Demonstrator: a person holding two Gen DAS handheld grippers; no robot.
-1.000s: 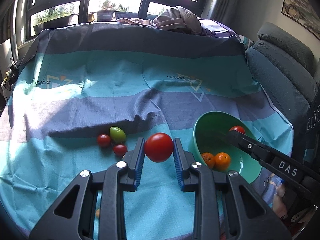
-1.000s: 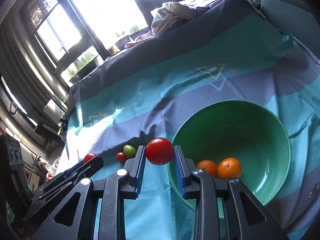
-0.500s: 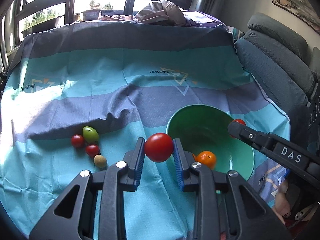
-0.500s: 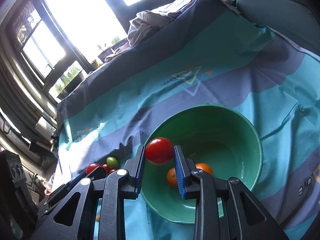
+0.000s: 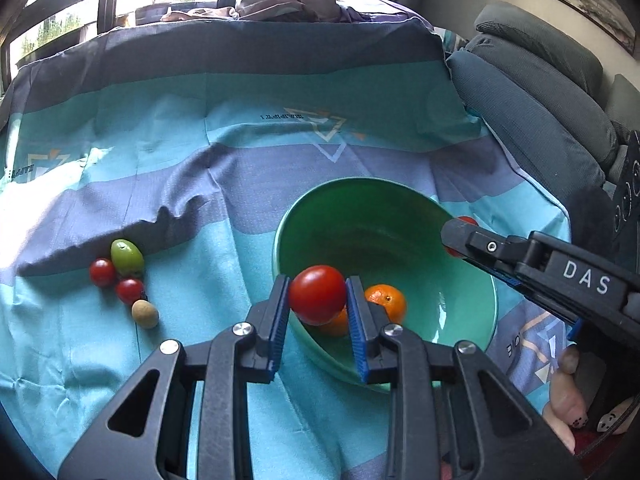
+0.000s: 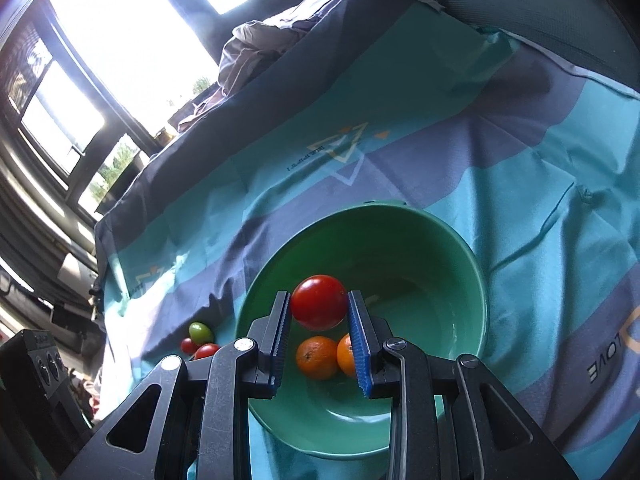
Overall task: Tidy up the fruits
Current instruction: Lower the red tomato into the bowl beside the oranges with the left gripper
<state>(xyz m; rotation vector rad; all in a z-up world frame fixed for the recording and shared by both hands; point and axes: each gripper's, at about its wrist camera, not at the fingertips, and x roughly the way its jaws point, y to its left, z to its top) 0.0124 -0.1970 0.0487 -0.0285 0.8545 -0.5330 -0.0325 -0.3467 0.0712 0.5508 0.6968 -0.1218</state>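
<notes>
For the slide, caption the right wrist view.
Right gripper holds a red tomato over the green bowl, two oranges inside.

Daylight from the windows (image 6: 132, 36) at the far side, blown out to white in the right wrist view. Long jagged shadow across the cloth (image 5: 168, 216) left of centre. Small glare spots inside the green bowl (image 6: 452, 326). Strong fisheye bending; dark vignette at corners. Focus sharp.

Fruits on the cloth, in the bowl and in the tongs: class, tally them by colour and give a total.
Red fruit: 4
Orange fruit: 2
Green fruit: 1
Tan fruit: 1
Total: 8
</notes>
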